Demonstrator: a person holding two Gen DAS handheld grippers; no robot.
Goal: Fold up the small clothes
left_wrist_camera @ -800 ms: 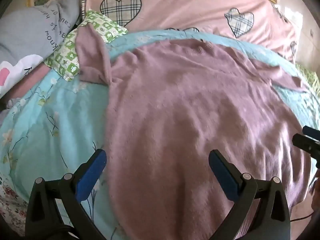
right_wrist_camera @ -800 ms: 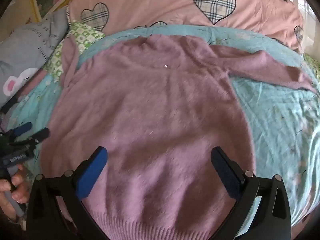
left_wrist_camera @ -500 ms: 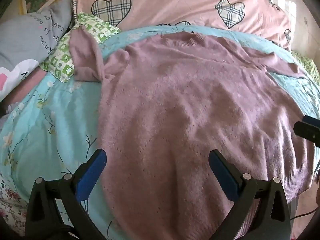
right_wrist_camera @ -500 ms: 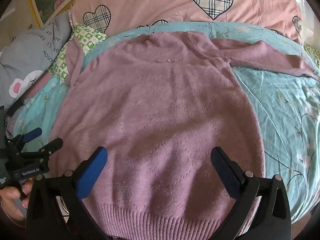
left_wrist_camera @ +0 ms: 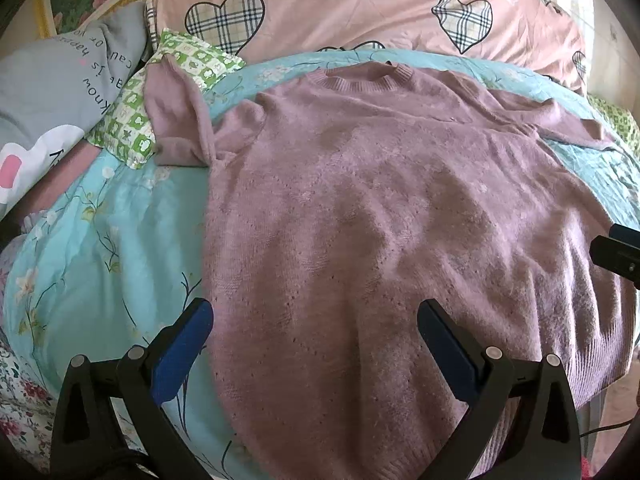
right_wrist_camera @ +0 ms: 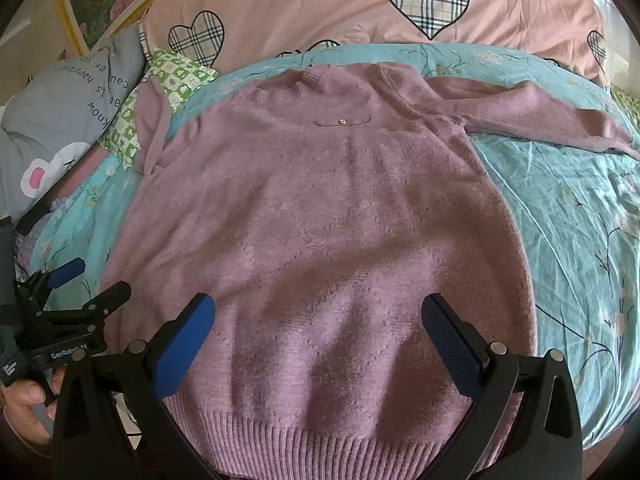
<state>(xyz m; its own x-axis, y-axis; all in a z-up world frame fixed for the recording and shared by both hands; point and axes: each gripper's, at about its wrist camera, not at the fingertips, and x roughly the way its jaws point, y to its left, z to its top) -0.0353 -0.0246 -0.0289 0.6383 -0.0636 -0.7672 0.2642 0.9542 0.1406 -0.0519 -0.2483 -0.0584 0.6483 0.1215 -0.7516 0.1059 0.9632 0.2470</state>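
Note:
A mauve knitted sweater (left_wrist_camera: 380,216) lies flat, front up, on a turquoise flowered bedsheet (left_wrist_camera: 100,240), neck away from me. Its left sleeve (left_wrist_camera: 176,120) is bunched up over a green checked pillow; its right sleeve (right_wrist_camera: 540,116) stretches out to the right. In the right wrist view the sweater (right_wrist_camera: 320,220) fills the middle and its ribbed hem (right_wrist_camera: 320,440) is nearest. My left gripper (left_wrist_camera: 316,344) is open and empty above the sweater's lower left part. My right gripper (right_wrist_camera: 320,336) is open and empty above the hem. The left gripper also shows in the right wrist view (right_wrist_camera: 88,280).
A pink quilt with checked hearts (left_wrist_camera: 360,8) lies at the head of the bed. A grey printed pillow (left_wrist_camera: 52,92) and a green checked pillow (left_wrist_camera: 132,120) sit at the left. Bare sheet (right_wrist_camera: 580,240) lies right of the sweater. The bed's edge is just below the hem.
Both grippers have drawn back and up from the sweater, so more of it and its hem shows. Both stay open. The sweater has not moved.

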